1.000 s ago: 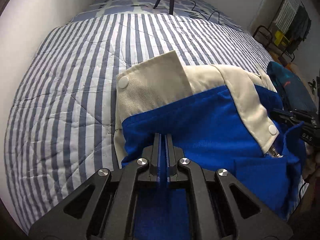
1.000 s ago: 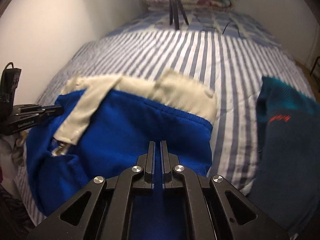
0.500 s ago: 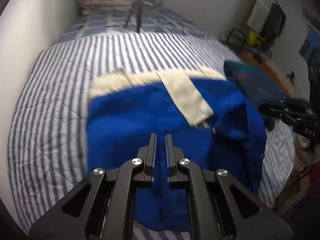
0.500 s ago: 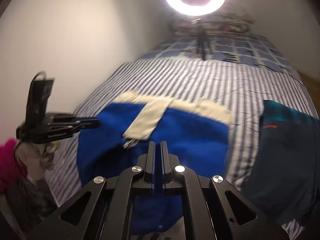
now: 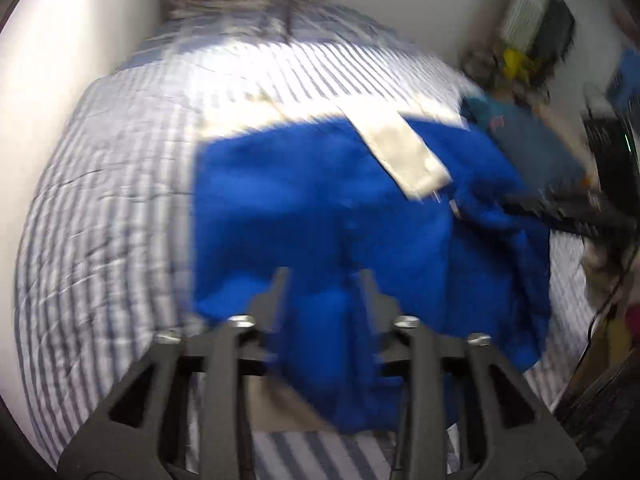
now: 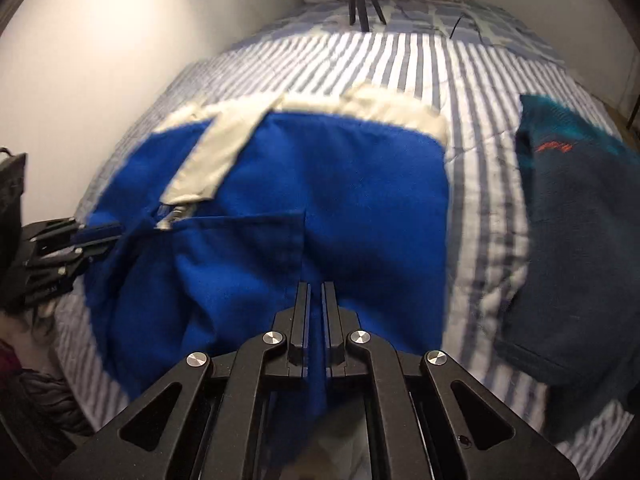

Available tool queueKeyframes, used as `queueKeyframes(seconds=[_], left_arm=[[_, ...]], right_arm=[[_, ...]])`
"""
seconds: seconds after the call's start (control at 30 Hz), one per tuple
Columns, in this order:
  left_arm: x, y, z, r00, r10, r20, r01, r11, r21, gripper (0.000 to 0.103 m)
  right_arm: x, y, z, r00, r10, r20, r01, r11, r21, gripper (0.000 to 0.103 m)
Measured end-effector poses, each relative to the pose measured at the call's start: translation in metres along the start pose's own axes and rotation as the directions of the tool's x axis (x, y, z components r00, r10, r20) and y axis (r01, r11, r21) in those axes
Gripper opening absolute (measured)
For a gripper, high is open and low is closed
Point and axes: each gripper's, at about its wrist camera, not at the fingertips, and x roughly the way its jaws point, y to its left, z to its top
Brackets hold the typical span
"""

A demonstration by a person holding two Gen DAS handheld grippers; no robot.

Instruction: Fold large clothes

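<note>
Left gripper (image 5: 324, 280) jaws opening above blue garment (image 5: 320, 216) on striped bedspread (image 5: 112, 184); frame blurred.

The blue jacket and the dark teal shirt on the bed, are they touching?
Apart. The right wrist view shows a band of striped bedspread lying bare between the blue jacket and the dark teal shirt.

The left gripper (image 5: 325, 276) angles downward with its jaws opening, blue cloth lying loose between them, while the right gripper (image 6: 316, 288), equally tilted, pinches blue fabric as its jaws begin opening.
</note>
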Motion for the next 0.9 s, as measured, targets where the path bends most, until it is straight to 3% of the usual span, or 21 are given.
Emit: queueKeyframes(seconds=[0.03, 0.1, 0.13, 0.23, 0.3, 0.5, 0.67, 0.7, 0.73, 0.8, 0.9], left_arm=[[-0.006, 0.012, 0.003, 1.0, -0.003, 0.016, 0.003, 0.999, -0.042, 0.045], [-0.012, 0.039, 0.008, 0.999, -0.021, 0.035, 0.026, 0.989, -0.145, 0.045], [-0.013, 0.049, 0.009, 0.999, -0.022, 0.041, 0.029, 0.983, -0.181, 0.045], [-0.006, 0.064, 0.011, 0.999, -0.025, 0.029, 0.031, 0.972, -0.231, 0.045], [0.003, 0.065, 0.007, 1.0, -0.024, -0.001, 0.023, 0.974, -0.227, 0.04], [0.034, 0.071, -0.013, 0.994, -0.063, -0.085, 0.04, 0.969, -0.245, 0.041], [0.018, 0.084, -0.009, 0.992, -0.099, -0.077, 0.075, 0.959, -0.274, 0.046], [0.012, 0.089, -0.007, 0.992, -0.112, -0.06, 0.09, 0.951, -0.296, 0.046], [0.007, 0.095, -0.006, 0.991, -0.128, -0.047, 0.107, 0.942, -0.319, 0.054], [0.003, 0.108, -0.007, 0.986, -0.169, -0.016, 0.149, 0.908, -0.391, 0.069], [0.009, 0.131, -0.007, 0.971, -0.237, -0.004, 0.201, 0.831, -0.519, 0.071]], right_arm=[[-0.013, -0.004, -0.001, 0.999, 0.027, 0.032, -0.027, 1.0, 0.009, 0.011], [-0.032, -0.012, -0.001, 0.995, 0.05, 0.09, -0.054, 0.998, 0.033, 0.03], [-0.04, -0.018, -0.001, 0.991, 0.051, 0.128, -0.057, 0.997, 0.048, 0.033], [-0.037, -0.027, 0.002, 0.99, 0.036, 0.137, -0.048, 0.995, 0.085, 0.033], [-0.022, -0.03, 0.002, 0.996, 0.029, 0.089, -0.039, 0.994, 0.106, 0.032], [0.013, -0.026, -0.012, 1.0, -0.01, -0.015, 0.011, 0.998, 0.059, 0.032], [0.006, -0.029, -0.012, 1.0, 0.002, -0.028, -0.001, 0.998, 0.061, 0.032], [-0.002, -0.032, -0.012, 1.0, 0.023, -0.012, -0.023, 0.997, 0.071, 0.032], [-0.01, -0.038, -0.012, 0.999, 0.043, 0.012, -0.044, 0.995, 0.088, 0.033], [-0.017, -0.051, -0.013, 0.995, 0.081, 0.052, -0.088, 0.986, 0.142, 0.051], [-0.016, -0.076, -0.017, 0.986, 0.147, 0.084, -0.163, 0.955, 0.247, 0.055]])
